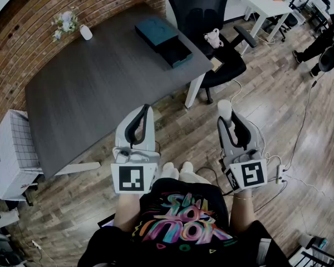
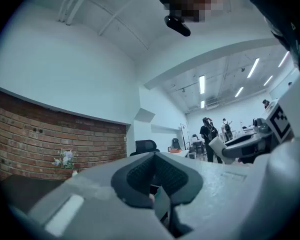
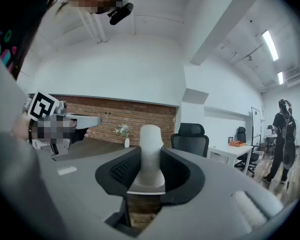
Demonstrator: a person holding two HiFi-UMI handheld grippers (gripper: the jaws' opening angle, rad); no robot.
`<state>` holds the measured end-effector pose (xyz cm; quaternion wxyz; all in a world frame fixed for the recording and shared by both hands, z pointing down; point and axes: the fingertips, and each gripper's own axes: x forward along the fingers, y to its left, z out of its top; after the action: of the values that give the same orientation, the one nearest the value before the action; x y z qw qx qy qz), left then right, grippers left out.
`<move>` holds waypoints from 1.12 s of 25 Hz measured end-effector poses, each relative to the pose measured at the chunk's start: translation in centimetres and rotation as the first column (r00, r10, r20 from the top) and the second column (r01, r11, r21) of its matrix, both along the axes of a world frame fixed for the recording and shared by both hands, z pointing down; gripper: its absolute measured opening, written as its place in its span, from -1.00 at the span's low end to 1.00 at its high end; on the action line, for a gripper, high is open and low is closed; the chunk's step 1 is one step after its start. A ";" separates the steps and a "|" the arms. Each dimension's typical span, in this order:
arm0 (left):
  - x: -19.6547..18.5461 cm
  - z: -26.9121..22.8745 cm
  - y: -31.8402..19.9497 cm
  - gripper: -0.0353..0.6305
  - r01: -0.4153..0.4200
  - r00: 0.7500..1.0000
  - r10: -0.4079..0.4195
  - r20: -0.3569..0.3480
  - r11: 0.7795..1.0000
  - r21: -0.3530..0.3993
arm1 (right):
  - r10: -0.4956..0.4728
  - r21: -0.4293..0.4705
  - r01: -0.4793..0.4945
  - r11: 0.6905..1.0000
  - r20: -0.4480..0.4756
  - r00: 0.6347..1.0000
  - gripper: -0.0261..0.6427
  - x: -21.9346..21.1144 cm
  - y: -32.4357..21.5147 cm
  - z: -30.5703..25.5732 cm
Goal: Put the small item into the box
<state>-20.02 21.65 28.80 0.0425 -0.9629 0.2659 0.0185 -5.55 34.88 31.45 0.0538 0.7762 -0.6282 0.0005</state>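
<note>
Over by the brick wall stands the dark grey table point(image 1: 89, 93), and on its far right corner the teal box point(image 1: 162, 39) lies open. A black office chair point(image 1: 203, 10) sits just behind that corner. Nearer us, the person holds both tools level over the wooden floor point(image 1: 178, 121), short of the table. The left gripper point(image 1: 147, 111) has its fingers drawn together at the tips, with nothing between them. The right gripper point(image 1: 229, 118) has its pads spread and pressed on either side of the small white item point(image 3: 151, 154), which stands upright between them, well apart from the box.
</note>
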 end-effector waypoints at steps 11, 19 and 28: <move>0.0 -0.1 -0.5 -0.89 -0.051 0.999 0.051 -0.002 0.998 0.032 | 0.025 0.005 -0.025 1.000 0.004 1.000 -0.55 -0.7 -0.8 0.4; -0.5 0.9 -2.2 -0.89 -0.075 0.997 0.075 0.007 0.997 0.015 | 0.053 -0.005 -0.053 0.999 0.017 0.998 -0.55 -1.6 -1.8 1.5; 2.8 2.4 -5.7 -0.89 -0.051 0.999 0.051 0.016 0.999 -0.007 | 0.045 -0.027 -0.044 0.999 0.038 0.998 -0.55 2.1 -4.9 3.3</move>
<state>-17.19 15.94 31.15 0.0410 -0.9697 0.2407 0.0109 -3.42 29.94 34.72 0.0516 0.7892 -0.6115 0.0250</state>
